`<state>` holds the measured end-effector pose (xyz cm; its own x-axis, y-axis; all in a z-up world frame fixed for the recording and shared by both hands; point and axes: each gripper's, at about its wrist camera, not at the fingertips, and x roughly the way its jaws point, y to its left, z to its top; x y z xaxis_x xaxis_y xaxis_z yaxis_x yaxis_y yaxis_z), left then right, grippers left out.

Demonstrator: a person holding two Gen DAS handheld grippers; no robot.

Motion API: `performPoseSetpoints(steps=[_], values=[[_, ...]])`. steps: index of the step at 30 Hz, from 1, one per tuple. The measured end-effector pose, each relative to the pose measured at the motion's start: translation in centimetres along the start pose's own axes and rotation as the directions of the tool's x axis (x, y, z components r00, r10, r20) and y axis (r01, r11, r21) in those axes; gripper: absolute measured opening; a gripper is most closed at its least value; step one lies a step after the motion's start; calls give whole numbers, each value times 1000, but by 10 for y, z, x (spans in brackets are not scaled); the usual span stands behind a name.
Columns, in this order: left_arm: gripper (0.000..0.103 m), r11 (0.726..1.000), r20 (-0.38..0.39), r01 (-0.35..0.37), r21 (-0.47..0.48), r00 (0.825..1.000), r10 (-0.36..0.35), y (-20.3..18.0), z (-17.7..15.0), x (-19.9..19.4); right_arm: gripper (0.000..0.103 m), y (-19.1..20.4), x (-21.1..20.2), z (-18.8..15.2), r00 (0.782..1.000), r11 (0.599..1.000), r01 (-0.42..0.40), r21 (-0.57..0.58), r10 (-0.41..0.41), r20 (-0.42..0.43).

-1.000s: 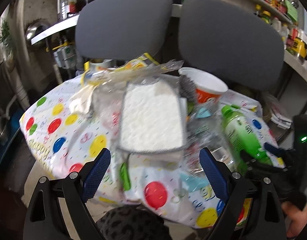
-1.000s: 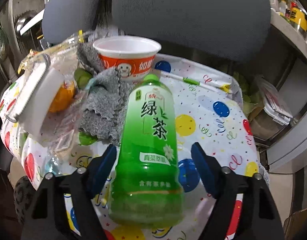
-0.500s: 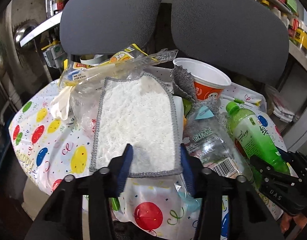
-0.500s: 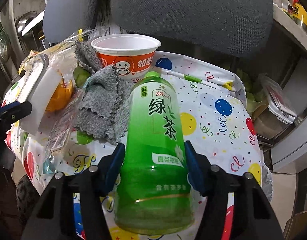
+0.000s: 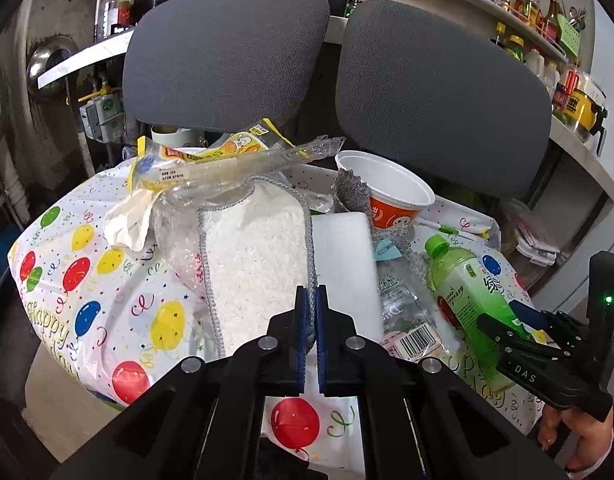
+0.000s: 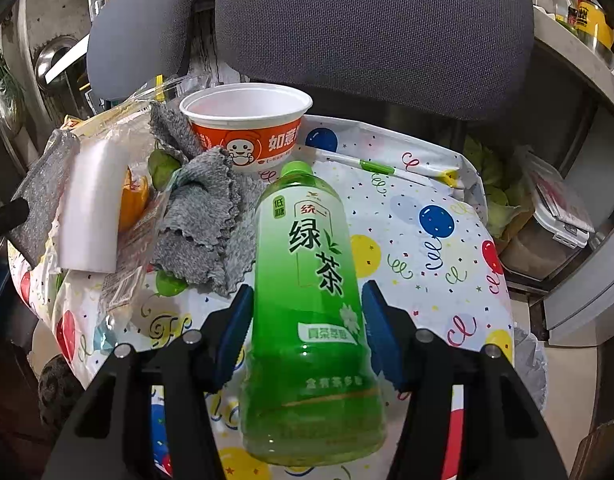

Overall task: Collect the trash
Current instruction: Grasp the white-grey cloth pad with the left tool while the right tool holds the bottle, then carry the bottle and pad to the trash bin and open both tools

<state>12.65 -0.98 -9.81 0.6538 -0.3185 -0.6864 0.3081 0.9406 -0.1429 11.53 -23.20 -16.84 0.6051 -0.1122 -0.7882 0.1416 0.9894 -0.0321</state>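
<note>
Since the earlier frames, the white cloth [image 5: 255, 264] edge has been clamped by the left gripper [image 5: 311, 312] and the green bottle [image 6: 311, 304] by the right gripper [image 6: 307, 320], while the cup [image 6: 247, 128] at 12 o'clock remains uncollected.

The green tea bottle [image 6: 311, 312] is hiding the tablecloth [image 6: 407, 208] beneath it, the white cloth [image 5: 255, 264] is covering whatever lies under it, and shelf jars [image 5: 523, 0] are staying too small to read.
</note>
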Motion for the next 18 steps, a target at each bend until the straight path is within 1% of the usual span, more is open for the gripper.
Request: performPoseSetpoints(steps=[5, 9, 11, 15, 18], values=[[4, 1000, 30, -19, 11, 999, 19, -2, 1, -12, 57, 2, 6, 1, 1000, 999, 25, -21, -25, -16], [4, 999, 52, -40, 21, 998, 39, -4, 1, -23, 56, 6, 7, 0, 999, 998, 50, -48, -50, 3], [4, 999, 57, -47, 27, 997, 45, -6, -1, -26, 55, 5, 2, -2, 999, 998, 49, -40, -48, 22], [4, 999, 82, -30, 32, 996, 27, -8, -5, -40, 54, -4, -17, -7, 997, 1000, 21, 6, -21, 68], [3, 999, 133, 2, 46, 991, -9, -15, -1, -60, 54, -11, -37, -9, 995, 1000, 3, 28, -6, 97]])
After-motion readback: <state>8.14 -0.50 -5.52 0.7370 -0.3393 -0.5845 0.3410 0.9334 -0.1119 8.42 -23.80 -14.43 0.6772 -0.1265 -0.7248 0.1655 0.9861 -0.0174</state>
